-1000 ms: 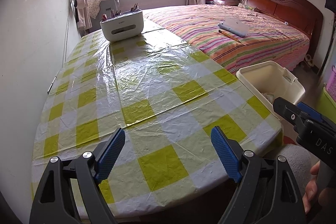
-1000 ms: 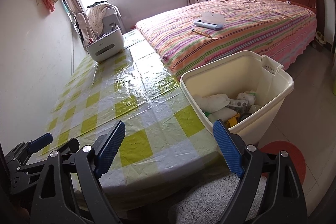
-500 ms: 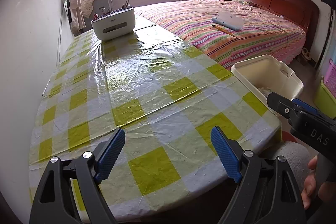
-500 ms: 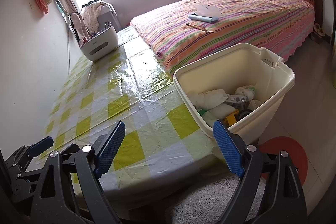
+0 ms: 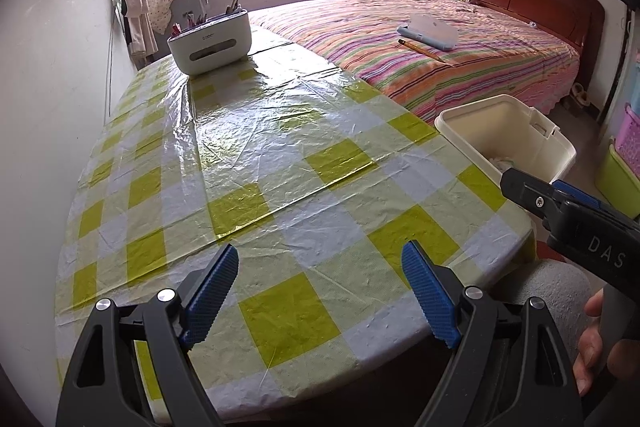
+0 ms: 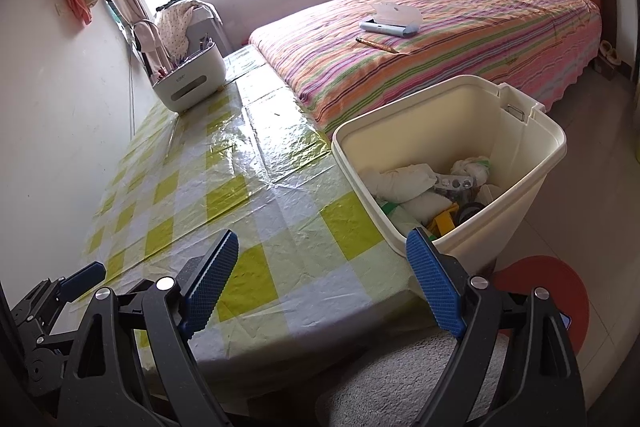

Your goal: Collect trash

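A cream plastic bin (image 6: 532, 163) stands on the floor against the table's right edge; it also shows in the left wrist view (image 5: 480, 119). It holds crumpled white paper (image 6: 404, 179), a yellow piece and other trash. My left gripper (image 5: 320, 295) is open and empty above the near end of the table (image 5: 256, 155). My right gripper (image 6: 324, 287) is open and empty over the table's near right corner, in front of the bin. No loose trash shows on the tablecloth.
A white organiser box with pens (image 5: 210, 41) stands at the table's far end. A bed (image 5: 460, 47) with a striped cover, a blue case and a pencil lies right of the table. A red mat (image 6: 544, 291) lies on the floor by the bin.
Both grippers have drawn back and risen slightly, so more of the table's near edge and the bin's inside shows. Both stay open and empty.
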The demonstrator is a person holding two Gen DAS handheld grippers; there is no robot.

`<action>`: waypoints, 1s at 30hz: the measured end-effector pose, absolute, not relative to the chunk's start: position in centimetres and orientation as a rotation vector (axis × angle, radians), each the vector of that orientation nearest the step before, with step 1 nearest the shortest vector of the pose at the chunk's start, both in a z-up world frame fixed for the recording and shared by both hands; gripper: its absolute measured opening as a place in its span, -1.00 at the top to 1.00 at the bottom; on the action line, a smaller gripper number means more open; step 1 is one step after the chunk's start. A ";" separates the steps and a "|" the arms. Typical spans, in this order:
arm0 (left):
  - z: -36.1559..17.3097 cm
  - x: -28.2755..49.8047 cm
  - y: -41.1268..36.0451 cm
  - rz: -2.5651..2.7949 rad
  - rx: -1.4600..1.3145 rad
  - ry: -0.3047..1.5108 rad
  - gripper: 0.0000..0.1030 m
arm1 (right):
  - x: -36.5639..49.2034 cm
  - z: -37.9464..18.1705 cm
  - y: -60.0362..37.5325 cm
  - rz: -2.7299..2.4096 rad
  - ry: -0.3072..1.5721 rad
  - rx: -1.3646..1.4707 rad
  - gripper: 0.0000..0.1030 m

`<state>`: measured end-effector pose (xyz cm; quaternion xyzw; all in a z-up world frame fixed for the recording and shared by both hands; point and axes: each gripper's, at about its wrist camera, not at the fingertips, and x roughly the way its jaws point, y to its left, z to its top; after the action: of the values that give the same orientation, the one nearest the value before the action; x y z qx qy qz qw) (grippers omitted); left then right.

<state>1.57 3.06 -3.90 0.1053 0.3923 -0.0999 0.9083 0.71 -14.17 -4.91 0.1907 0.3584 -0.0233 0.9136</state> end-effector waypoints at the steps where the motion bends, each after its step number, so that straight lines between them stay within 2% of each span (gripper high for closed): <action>1: -4.0 1.5 3.0 -0.205 0.221 0.808 -0.58 | 0.7 -4.9 -14.2 -0.049 0.739 0.393 -0.65; 30: -3.8 0.8 2.3 -0.229 0.241 0.804 -0.58 | 0.5 -5.2 -14.9 -0.064 0.749 0.397 -0.65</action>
<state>0.77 2.29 -3.80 0.1167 0.3892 -0.1109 0.9070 0.53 -14.93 -5.24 0.1923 0.3634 -0.0311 0.9110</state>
